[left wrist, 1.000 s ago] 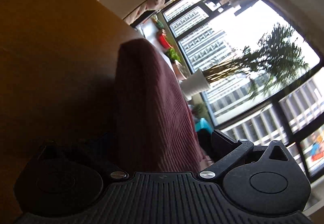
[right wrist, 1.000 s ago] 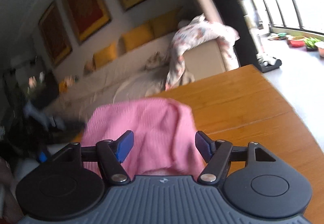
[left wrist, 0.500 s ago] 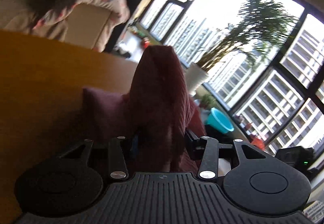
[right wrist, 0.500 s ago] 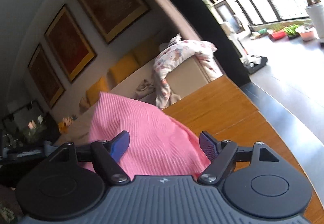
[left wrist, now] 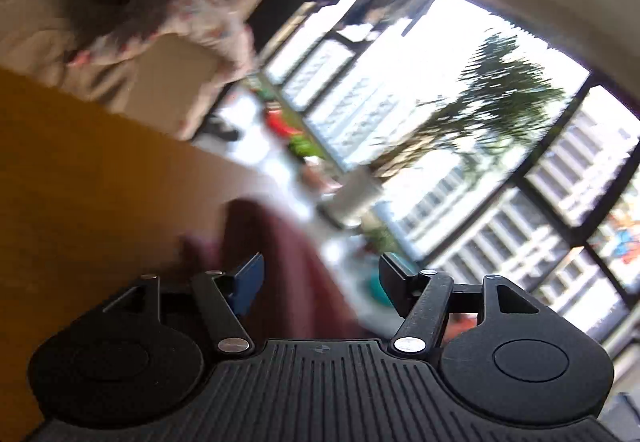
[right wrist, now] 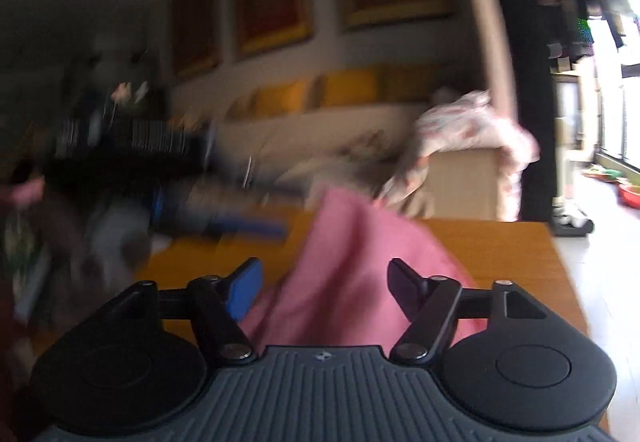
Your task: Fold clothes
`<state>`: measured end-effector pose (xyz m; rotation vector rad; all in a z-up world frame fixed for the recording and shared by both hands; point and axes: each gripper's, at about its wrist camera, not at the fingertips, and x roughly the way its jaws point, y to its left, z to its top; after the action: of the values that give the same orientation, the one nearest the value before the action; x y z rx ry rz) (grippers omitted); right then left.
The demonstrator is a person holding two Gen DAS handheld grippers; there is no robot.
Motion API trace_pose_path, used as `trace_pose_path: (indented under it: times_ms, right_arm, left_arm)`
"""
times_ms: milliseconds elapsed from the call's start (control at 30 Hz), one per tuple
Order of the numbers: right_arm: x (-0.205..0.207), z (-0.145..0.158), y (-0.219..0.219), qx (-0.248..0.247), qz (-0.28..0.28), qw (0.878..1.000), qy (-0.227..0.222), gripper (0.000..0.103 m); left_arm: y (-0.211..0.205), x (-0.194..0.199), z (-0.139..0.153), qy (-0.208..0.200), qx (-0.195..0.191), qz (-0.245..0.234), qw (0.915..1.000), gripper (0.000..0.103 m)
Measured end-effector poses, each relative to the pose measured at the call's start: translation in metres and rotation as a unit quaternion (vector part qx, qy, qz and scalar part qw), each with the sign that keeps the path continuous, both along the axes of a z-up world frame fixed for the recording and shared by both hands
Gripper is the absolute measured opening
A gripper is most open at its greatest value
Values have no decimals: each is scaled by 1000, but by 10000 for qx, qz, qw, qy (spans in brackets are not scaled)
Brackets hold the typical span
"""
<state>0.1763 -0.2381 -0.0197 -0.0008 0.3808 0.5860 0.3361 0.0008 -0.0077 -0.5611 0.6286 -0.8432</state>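
The pink cloth (right wrist: 352, 266) stands bunched in a loose hump near the worktop's (right wrist: 500, 254) window-side edge, rising between the fingers of both claws. The left claw (left wrist: 320, 278) has just been opening and the right claw (right wrist: 324, 282) closing; neither presses the cloth, so both are released. No neat fold shows yet; flattening and folding remain.

1. Ahead of my right gripper (right wrist: 322, 288), a raised fold of pink ribbed knit cloth (right wrist: 352, 274) fills the gap between its fingers.
2. Bare orange-brown wooden tabletop (right wrist: 500, 254) lies open right of that fold.
3. To its left, my left gripper (right wrist: 216, 222), blurred, crosses the table.
4. In the left view, bare tabletop (left wrist: 100, 182) lies open to the left.
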Motion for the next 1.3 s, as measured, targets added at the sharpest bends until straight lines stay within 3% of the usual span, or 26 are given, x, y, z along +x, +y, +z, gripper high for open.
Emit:
trace_pose_path:
  times_ms: [100, 167, 267, 400, 533, 633, 733, 767, 867, 933, 1100, 1300]
  right_arm:
    - [21, -15, 12, -200, 94, 9974, 684, 68]
    - [18, -15, 13, -326, 122, 9976, 599, 68]
    - [8, -2, 1, -164, 204, 9987, 436, 68]
    - [15, 8, -34, 52, -438, 9982, 408, 68]
    - [30, 3, -66, 512, -1090, 9900, 737, 49]
    - [41, -2, -80, 745, -1290, 9854, 825, 47]
    - [58, -21, -85, 989, -1236, 9780, 1359, 45]
    - [63, -29, -86, 1066, -1208, 9739, 1598, 40]
    - [54, -29, -75, 929, -981, 9781, 1582, 29]
    - [47, -28, -67, 822, -822, 9812, 1539, 28]
    - [30, -22, -62, 505, -674, 9844, 1544, 27]
    - [15, -19, -80, 1507, -284, 9632, 2207, 28]
  left_arm:
    - [-22, 31, -8, 243, 148, -343, 9990, 69]
    - [-37, 55, -19, 406, 397, -403, 9976, 67]
    - [-44, 90, -37, 634, 478, -254, 9965, 68]
    - [-42, 109, -48, 721, 521, -26, 9960, 71]
    - [-16, 81, -30, 721, 107, 47, 9973, 96]
    - [-3, 45, -20, 640, 305, 26, 9975, 98]
    - [-1, 27, -39, 996, 420, -240, 9939, 99]
    - [-2, 24, -48, 1156, 433, -315, 9919, 99]
    - [-2, 22, -69, 1360, 488, -339, 9889, 98]
    - [-2, 23, -75, 1407, 455, -310, 9885, 92]
    - [-6, 22, -77, 1386, 464, -246, 9890, 92]
    - [-4, 19, -79, 1409, 470, -216, 9887, 93]
